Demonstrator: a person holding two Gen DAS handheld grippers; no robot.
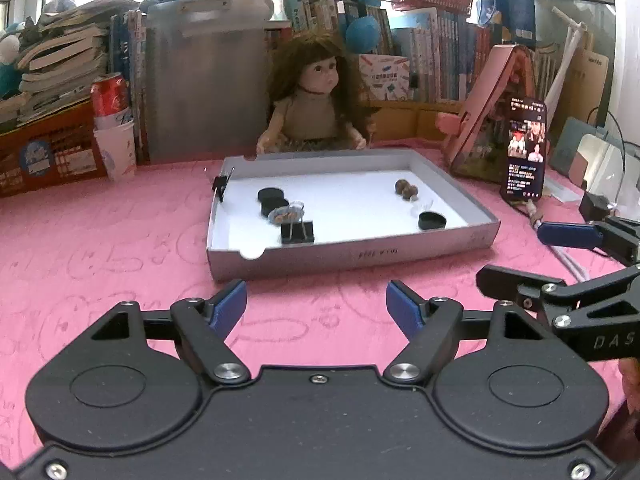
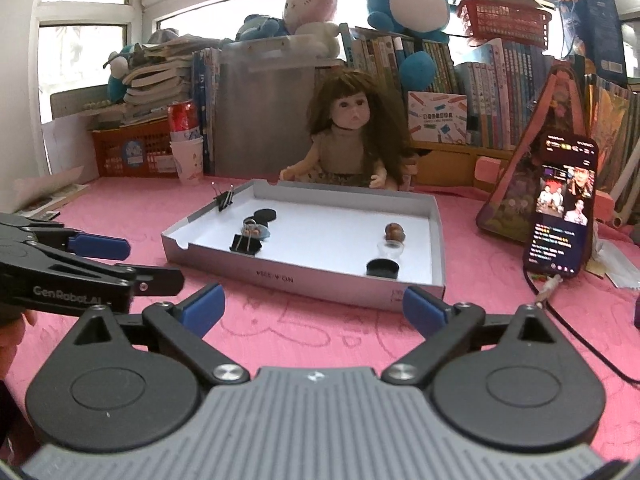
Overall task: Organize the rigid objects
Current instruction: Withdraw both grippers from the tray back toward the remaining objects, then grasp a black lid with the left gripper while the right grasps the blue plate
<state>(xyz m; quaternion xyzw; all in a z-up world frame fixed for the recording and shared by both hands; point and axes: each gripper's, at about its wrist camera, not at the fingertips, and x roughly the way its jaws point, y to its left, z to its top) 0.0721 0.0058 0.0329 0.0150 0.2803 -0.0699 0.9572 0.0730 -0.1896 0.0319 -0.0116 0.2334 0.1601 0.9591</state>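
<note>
A shallow grey tray (image 1: 352, 256) (image 2: 280, 276) with a white floor lies on the pink cloth. Inside it are a black binder clip (image 1: 297, 232) (image 2: 245, 243), black round caps (image 1: 272, 200) (image 2: 264, 215), another black cap (image 1: 432, 221) (image 2: 383, 268), brown nuts (image 1: 406, 189) (image 2: 394, 232) and a small clear bottle (image 1: 422, 206) (image 2: 390, 248). A second clip (image 1: 221, 186) (image 2: 224, 199) grips the tray's left wall. My left gripper (image 1: 316, 306) (image 2: 136, 264) hovers open before the tray's near wall, holding nothing. My right gripper (image 2: 314, 310) (image 1: 532, 260) stands wide open beside it, also holding nothing.
A doll (image 1: 316, 104) sits behind the tray. A lit phone (image 1: 526, 148) (image 2: 564, 208) leans at the right, its cable (image 2: 576, 336) trailing over the cloth. A cola can (image 1: 109, 94) on a paper cup (image 1: 116, 148) stands at the left. Books, bins and plush toys line the back.
</note>
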